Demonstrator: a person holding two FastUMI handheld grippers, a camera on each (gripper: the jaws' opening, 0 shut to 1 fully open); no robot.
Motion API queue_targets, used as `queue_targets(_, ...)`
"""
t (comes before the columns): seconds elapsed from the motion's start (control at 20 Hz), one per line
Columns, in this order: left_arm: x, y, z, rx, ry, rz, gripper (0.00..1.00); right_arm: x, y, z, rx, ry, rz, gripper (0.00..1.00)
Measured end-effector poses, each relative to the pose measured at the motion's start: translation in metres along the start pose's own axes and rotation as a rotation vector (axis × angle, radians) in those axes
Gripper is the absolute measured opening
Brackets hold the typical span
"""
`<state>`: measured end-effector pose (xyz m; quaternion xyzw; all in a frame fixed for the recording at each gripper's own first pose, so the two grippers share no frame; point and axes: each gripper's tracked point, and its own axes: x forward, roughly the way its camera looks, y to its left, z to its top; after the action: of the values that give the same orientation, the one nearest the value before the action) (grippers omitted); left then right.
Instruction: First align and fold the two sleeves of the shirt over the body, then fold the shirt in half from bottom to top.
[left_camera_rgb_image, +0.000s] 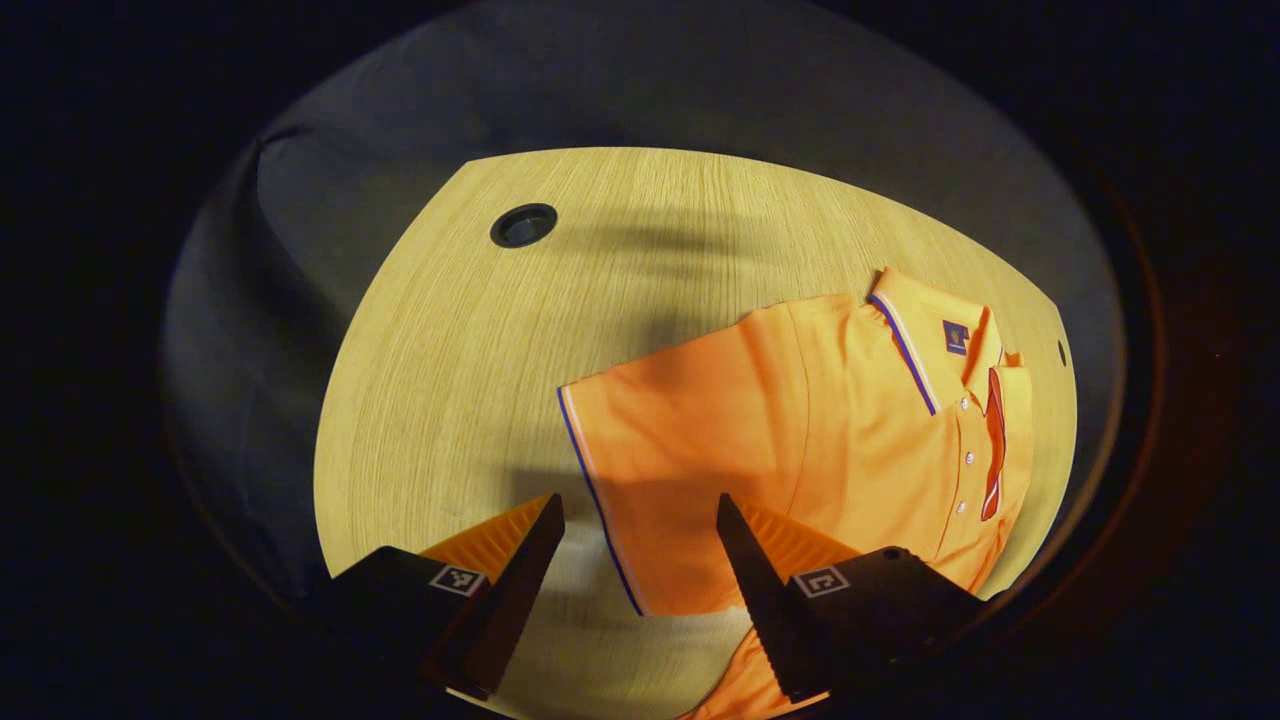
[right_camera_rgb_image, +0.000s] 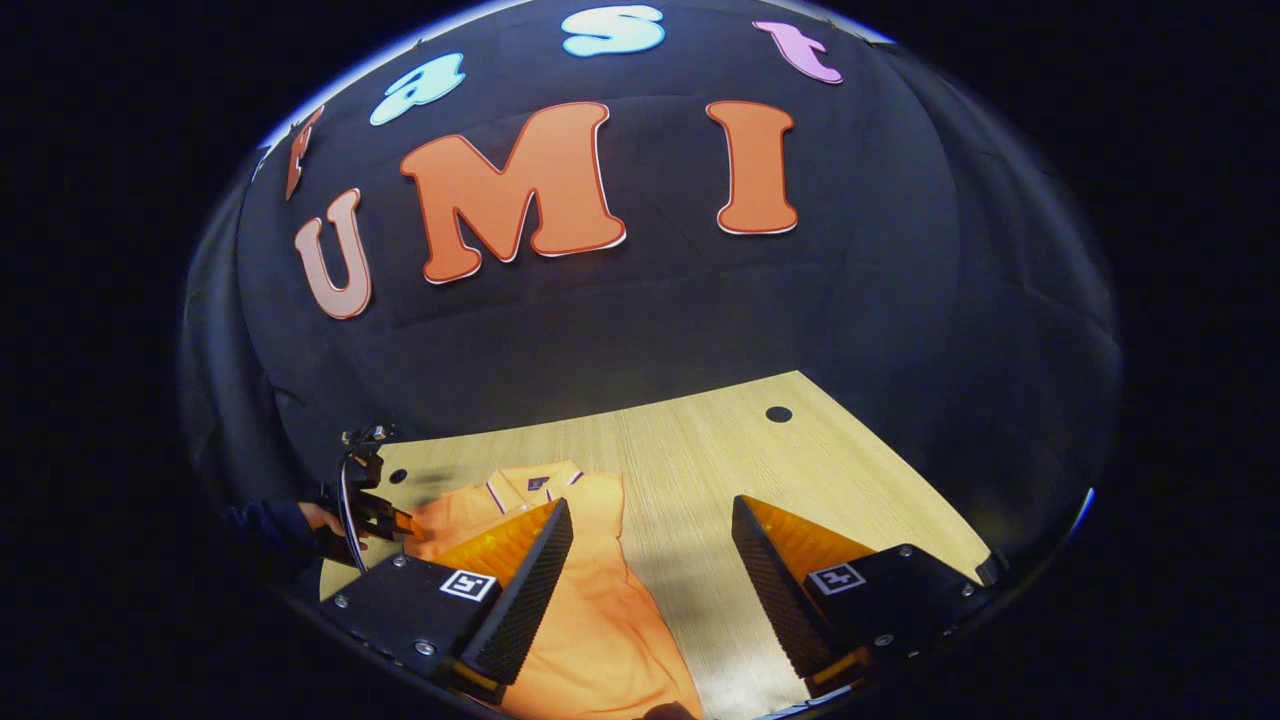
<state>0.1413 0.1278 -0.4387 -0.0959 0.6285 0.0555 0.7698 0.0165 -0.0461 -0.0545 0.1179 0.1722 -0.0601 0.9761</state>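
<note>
An orange polo shirt (left_camera_rgb_image: 820, 420) lies flat on the wooden table (left_camera_rgb_image: 450, 350), its trimmed collar (left_camera_rgb_image: 955, 340) at the far right of the left gripper view. One sleeve spreads out sideways, and its blue-and-white cuff (left_camera_rgb_image: 590, 470) runs down between the fingers of my left gripper (left_camera_rgb_image: 638, 500), which is open and holds nothing. In the right gripper view the shirt (right_camera_rgb_image: 600, 620) lies under the left finger (right_camera_rgb_image: 525, 580) of my right gripper (right_camera_rgb_image: 650, 505), which is open over the shirt's straight side edge and bare wood. Farther left, a hand holds the left gripper (right_camera_rgb_image: 368, 515) over the shirt.
A round black cable hole (left_camera_rgb_image: 523, 224) sits in the table top beyond the sleeve, and another hole (right_camera_rgb_image: 778, 413) lies near the far edge in the right gripper view. Black cloth wall (right_camera_rgb_image: 850, 330) stands behind the table. Bare wood (right_camera_rgb_image: 690, 470) lies beside the shirt.
</note>
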Motion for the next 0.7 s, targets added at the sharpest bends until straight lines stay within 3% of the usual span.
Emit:
queue_targets(0.05,-0.003,-0.004,0.003,-0.010,0.002,-0.012,0.82,0.001,-0.003,-0.001,-0.001,0.006,-0.005,0.98)
queue_targets(0.15,0.009,-0.008,0.014,0.007,-0.019,-0.031,0.66,0.002,-0.007,-0.006,0.014,0.016,-0.008,0.98)
queue_targets(0.2,0.003,-0.014,0.011,-0.012,-0.047,-0.056,0.65,0.003,-0.009,-0.008,0.026,0.021,-0.007,0.98)
queue_targets(0.3,0.000,-0.017,0.007,0.033,-0.042,-0.091,0.12,0.005,-0.012,-0.010,0.052,0.023,-0.006,0.98)
queue_targets(0.5,-0.035,-0.039,0.034,0.132,-0.197,-0.131,0.13,0.006,-0.020,-0.014,0.046,0.028,-0.010,0.98)
queue_targets(0.7,-0.062,-0.072,0.045,0.247,-0.273,-0.188,0.13,0.009,-0.018,-0.019,0.059,0.045,0.007,0.98)
